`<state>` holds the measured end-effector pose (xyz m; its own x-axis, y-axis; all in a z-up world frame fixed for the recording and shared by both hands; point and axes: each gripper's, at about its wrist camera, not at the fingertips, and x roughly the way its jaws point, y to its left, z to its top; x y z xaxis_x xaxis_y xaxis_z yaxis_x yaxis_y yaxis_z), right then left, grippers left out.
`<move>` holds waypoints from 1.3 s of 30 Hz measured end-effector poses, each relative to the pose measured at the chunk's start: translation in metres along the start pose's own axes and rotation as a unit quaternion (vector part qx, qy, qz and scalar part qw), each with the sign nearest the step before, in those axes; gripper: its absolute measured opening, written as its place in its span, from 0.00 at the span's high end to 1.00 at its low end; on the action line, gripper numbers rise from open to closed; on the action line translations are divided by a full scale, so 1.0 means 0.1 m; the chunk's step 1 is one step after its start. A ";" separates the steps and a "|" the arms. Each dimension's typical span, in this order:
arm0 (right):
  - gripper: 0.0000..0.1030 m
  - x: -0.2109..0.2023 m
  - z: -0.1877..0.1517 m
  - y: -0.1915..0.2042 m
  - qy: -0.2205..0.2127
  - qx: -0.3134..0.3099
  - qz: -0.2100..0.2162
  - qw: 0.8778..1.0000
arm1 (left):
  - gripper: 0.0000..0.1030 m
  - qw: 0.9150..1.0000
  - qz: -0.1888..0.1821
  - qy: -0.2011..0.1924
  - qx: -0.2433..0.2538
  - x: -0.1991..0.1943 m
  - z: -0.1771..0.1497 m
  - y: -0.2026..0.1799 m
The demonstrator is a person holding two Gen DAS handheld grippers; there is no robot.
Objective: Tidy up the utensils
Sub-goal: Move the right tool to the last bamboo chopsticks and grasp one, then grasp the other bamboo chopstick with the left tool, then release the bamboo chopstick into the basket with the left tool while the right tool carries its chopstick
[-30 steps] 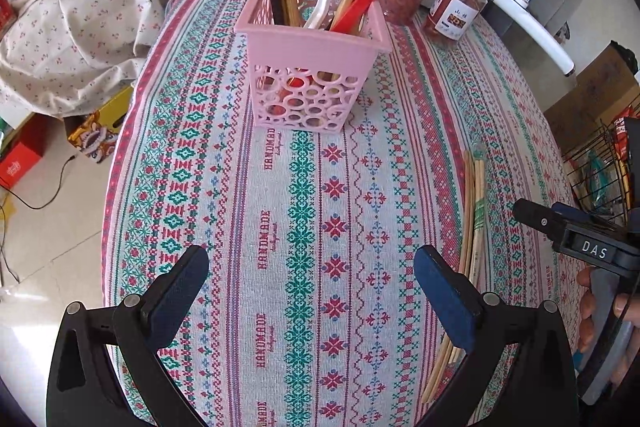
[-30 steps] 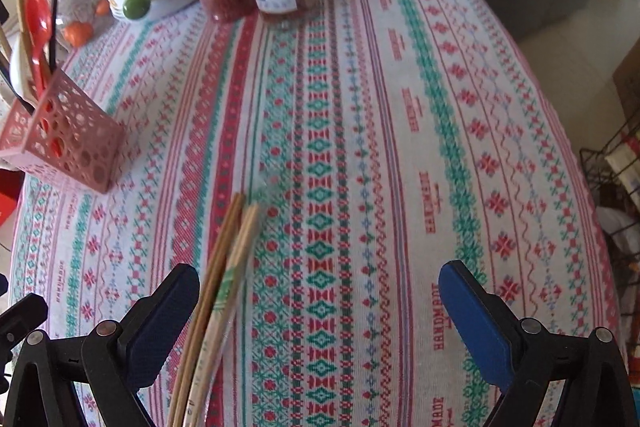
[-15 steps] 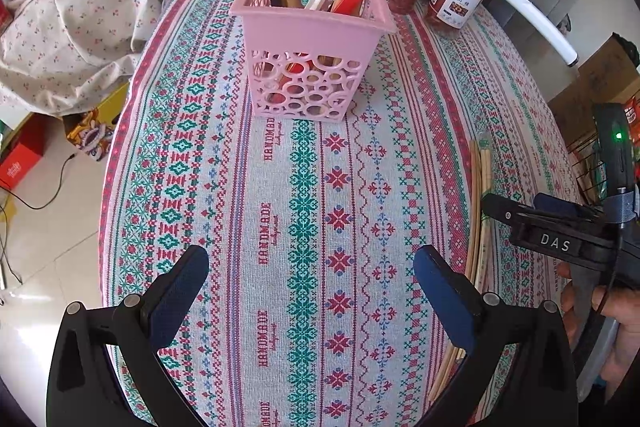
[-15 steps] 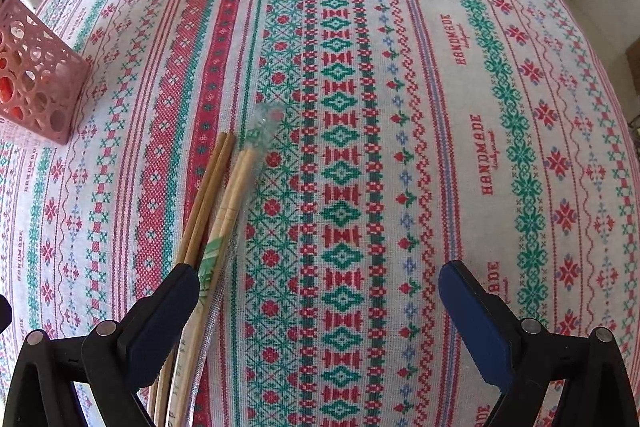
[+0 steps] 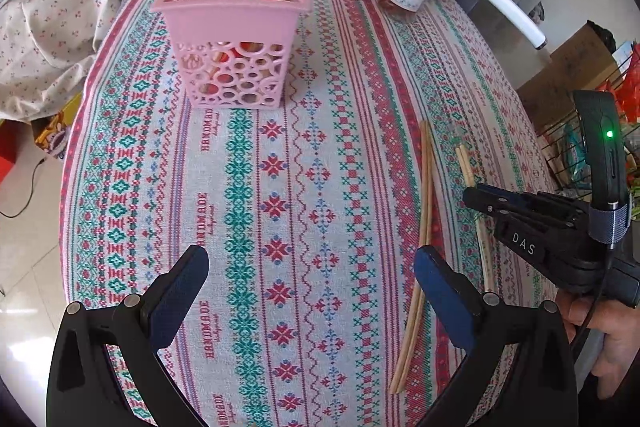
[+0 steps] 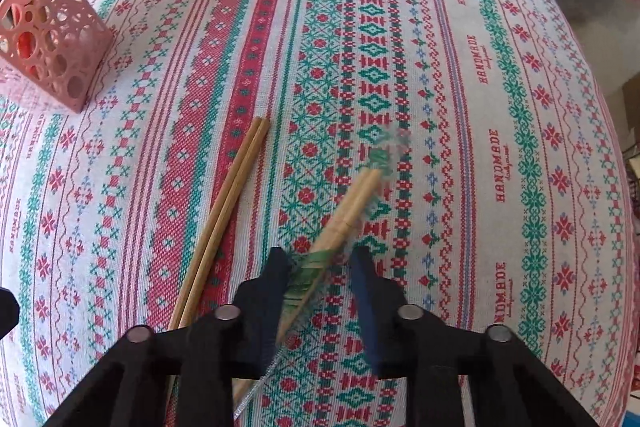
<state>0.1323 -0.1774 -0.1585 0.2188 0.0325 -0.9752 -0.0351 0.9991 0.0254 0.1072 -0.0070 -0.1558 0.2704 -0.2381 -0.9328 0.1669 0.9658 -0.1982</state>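
Step in hand: the right gripper (image 6: 322, 259) is taking the wrapped chopsticks (image 6: 344, 215) off the bench (image 6: 500, 75); by my reading the grasp is about made.
Right jaws: narrowed around the green-printed part of the wrapper, one finger on each side; whether they pinch firmly cannot be told, since the wrapper shows a gap on the right side.
Long axis: in the right wrist view the wrapped chopsticks run from 7 o'clock, under the gripper, up to 1 o'clock, crossing the jaw line at a slant, not square.
Bare chopsticks: a second pair (image 6: 224, 211) lies just beside, at 10 o'clock from the right jaws, apart from the wrapped pair and nearly parallel.
Left gripper (image 5: 310, 291): jaws wide, holding nothing, hanging over bare cloth.
Basket: the pink basket (image 5: 232, 55) stands at 12 o'clock from the left jaws, already carrying spoons and sticks; from the right jaws it is at 10 o'clock, well apart.
Nearer arm: right, plainly.
Coming move: lift, then tip the long axis upright before lowering into the basket.
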 end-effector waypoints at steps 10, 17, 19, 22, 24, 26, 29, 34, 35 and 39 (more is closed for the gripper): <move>0.96 -0.22 -0.13 -0.68 -0.007 0.053 0.037 0.998 | 0.02 0.996 0.029 0.039 0.072 0.11 0.26 -0.54; 0.96 -0.36 -0.08 -1.06 -0.029 0.090 0.057 0.994 | 0.42 0.992 0.012 0.074 0.101 0.34 0.46 -0.87; 0.96 -0.37 -0.07 -1.11 -0.031 0.094 0.058 0.993 | 0.54 0.991 0.005 0.086 0.104 0.43 0.52 -0.95; 0.96 -0.38 -0.08 -1.17 -0.032 0.098 0.061 0.993 | 0.70 0.989 0.005 0.101 0.108 0.57 0.57 -1.04; 0.96 -0.35 -0.06 -1.16 -0.032 0.101 0.063 0.992 | 0.79 0.987 0.013 0.109 0.116 0.66 0.59 -1.10; 0.96 -0.35 -0.04 -1.19 -0.032 0.102 0.065 0.992 | 0.85 0.985 0.022 0.118 0.124 0.74 0.62 -1.14; 0.96 -0.34 -0.04 -1.20 -0.032 0.103 0.068 0.992 | 0.90 0.980 0.049 0.126 0.147 0.85 0.63 -1.25; 0.96 -0.32 -0.03 -1.19 -0.031 0.096 0.066 0.993 | 0.91 0.980 0.053 0.125 0.146 0.87 0.65 -1.29; 0.96 -0.31 -0.03 -1.18 -0.031 0.095 0.066 0.993 | 0.91 0.980 0.054 0.121 0.146 0.85 0.64 -1.28; 0.96 -0.32 -0.02 -1.15 -0.034 0.093 0.068 0.993 | 0.91 0.983 0.059 0.084 0.149 0.63 0.55 -1.17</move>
<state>0.1271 -0.2929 -0.1303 0.2904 0.1621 -0.9431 0.1098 0.9734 0.2011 0.1569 -0.1408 -0.1750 0.1475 -0.0810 -0.9857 0.4206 0.9072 -0.0116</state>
